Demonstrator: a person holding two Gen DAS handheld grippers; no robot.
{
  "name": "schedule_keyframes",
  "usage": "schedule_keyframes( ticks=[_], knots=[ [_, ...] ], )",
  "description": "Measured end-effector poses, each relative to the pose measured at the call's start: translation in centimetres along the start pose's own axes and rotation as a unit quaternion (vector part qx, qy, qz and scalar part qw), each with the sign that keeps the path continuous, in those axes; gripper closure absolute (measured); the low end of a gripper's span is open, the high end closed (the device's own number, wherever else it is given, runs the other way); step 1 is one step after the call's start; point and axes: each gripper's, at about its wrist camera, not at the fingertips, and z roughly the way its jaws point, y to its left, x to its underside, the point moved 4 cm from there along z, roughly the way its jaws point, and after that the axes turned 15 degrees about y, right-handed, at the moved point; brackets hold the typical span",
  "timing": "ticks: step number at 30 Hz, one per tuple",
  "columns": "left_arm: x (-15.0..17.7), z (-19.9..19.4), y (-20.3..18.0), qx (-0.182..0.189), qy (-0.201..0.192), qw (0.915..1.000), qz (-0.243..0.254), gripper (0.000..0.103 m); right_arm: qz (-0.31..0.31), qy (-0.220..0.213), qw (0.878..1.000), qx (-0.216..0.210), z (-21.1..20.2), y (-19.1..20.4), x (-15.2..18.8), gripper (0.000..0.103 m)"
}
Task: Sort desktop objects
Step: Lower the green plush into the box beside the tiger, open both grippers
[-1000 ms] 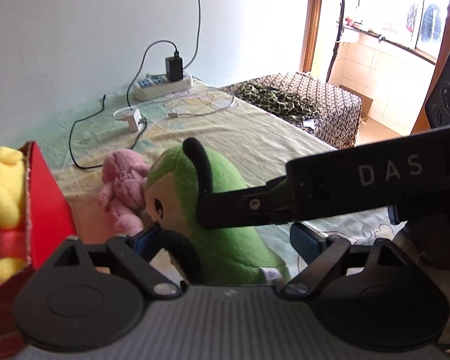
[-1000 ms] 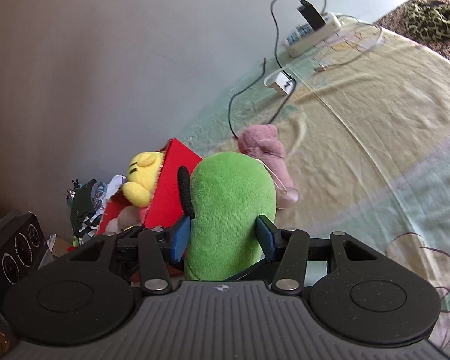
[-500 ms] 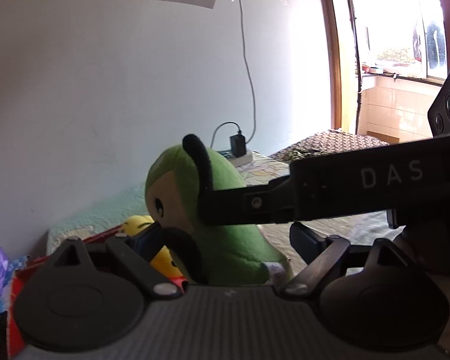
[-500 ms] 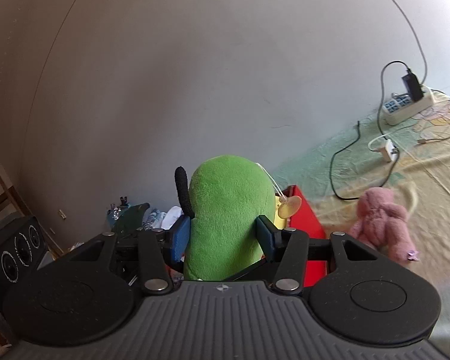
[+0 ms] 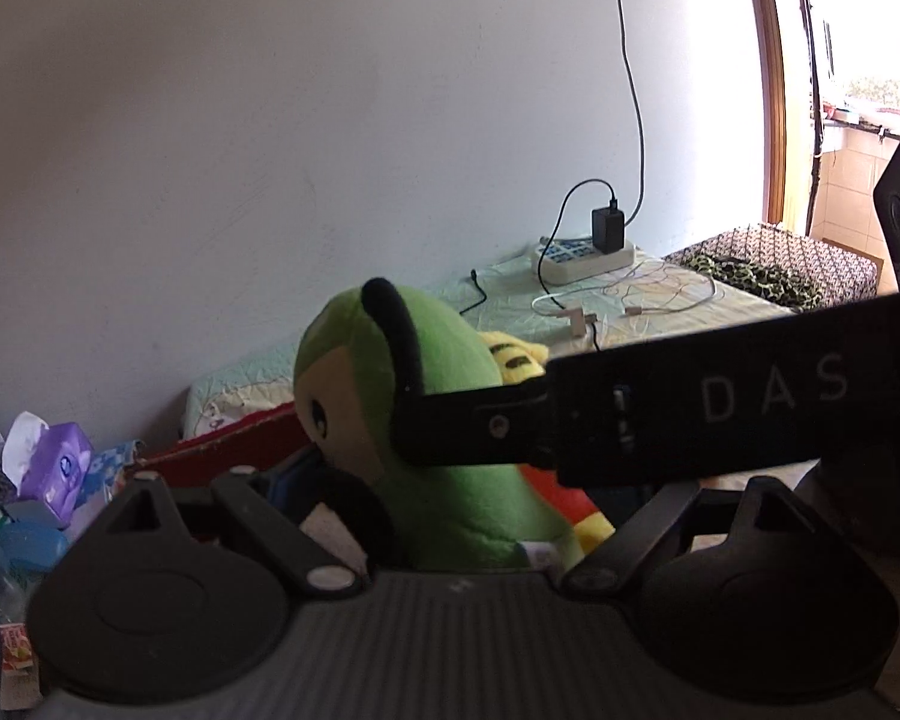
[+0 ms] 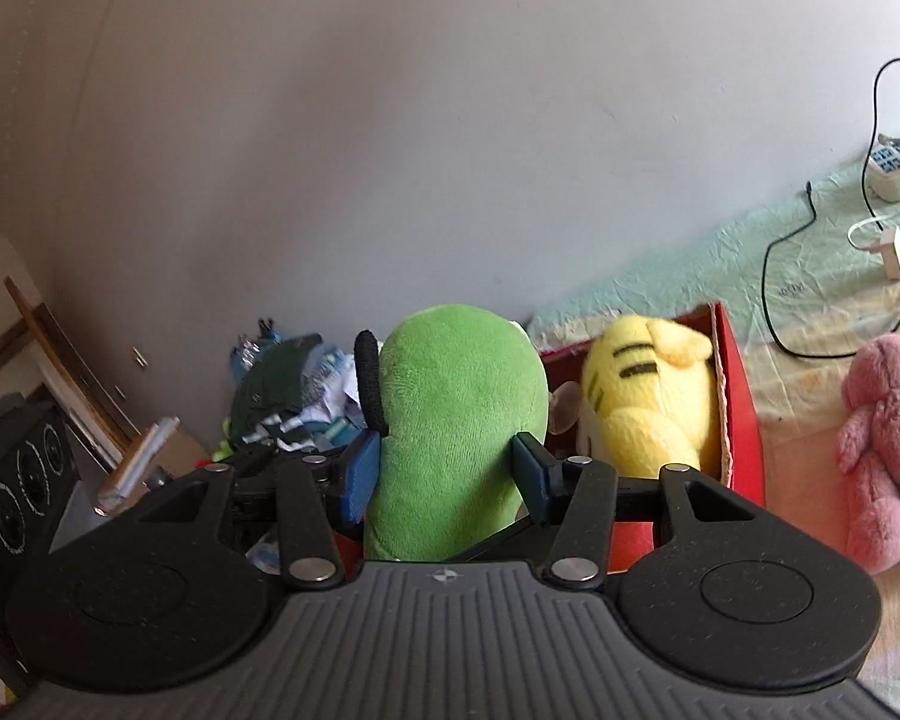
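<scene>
1. My right gripper (image 6: 447, 474) is clamped on the green plush (image 6: 456, 420), pads squeezing its sides to carry it upright.
2. My left gripper (image 5: 450, 516): grip state unclear, right finger hidden.
3. Plush hangs beside the red box (image 6: 741, 420) at the bed's wall edge, yellow plush (image 6: 648, 402) already inside; pink plush (image 6: 882, 438) waits on the bed.

My left wrist camera faces the wall, close on the green plush (image 5: 450, 420). My right looks from behind it; both share the red box (image 6: 741, 396) and power strip (image 5: 585, 255).
</scene>
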Motion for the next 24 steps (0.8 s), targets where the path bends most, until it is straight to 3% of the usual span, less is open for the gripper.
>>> schedule_keyframes(
  ticks=[6, 14, 24],
  knots=[
    [0.6, 2.0, -0.2, 0.006, 0.022, 0.9997, 0.012, 0.015, 0.013, 0.021, 1.000, 0.015, 1.2, -1.0, 0.2, 0.051],
    [0.9, 3.5, 1.1, 0.025, 0.050, 0.9984, -0.010, 0.015, -0.018, 0.054, 0.996, 0.063, 3.0, -0.8, 0.4, 0.052],
    [1.9, 3.7, 1.8, 0.035, 0.058, 0.9976, -0.013, 0.014, -0.023, 0.104, 0.992, 0.069, 3.7, -0.5, 0.9, 0.051]
  ],
)
